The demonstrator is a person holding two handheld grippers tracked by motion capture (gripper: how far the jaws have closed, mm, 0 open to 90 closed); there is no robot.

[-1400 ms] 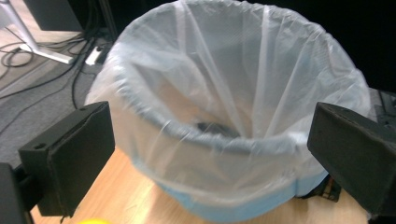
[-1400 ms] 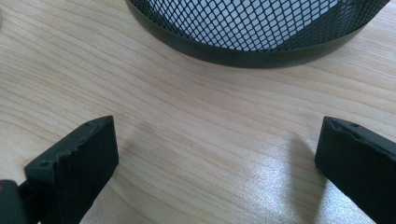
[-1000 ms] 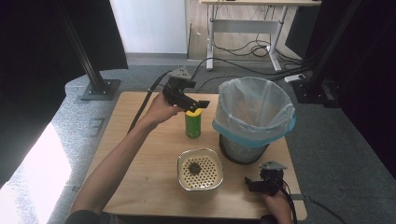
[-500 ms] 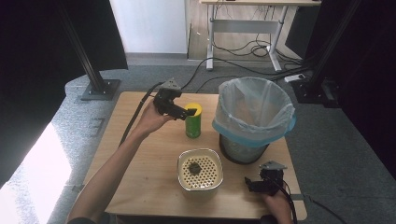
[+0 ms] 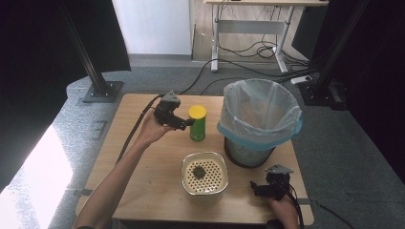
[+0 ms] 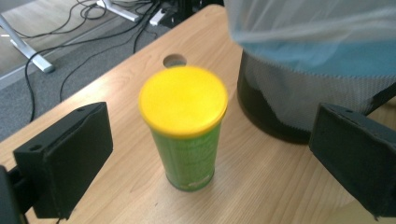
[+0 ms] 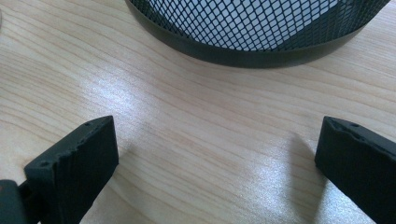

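Table [image 5: 143, 191], wood; mesh bin [image 5: 255, 119] with pale liner, right of centre; perforated cream container [image 5: 205, 172], front centre; green can [image 5: 197, 123] with yellow lid, upright, just left of bin; left gripper [image 5: 184, 123], jaws wide apart flanking can, not touching; right gripper [image 5: 255, 190], jaws spread, empty, near bin base.

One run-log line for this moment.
left tongs: open, straddling green can, no contact | right tongs: open, idle by bin | can upright on table

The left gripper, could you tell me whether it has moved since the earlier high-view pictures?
Yes. The left gripper has come nearer the person and lower, from beyond the green can to beside it, jaws open.
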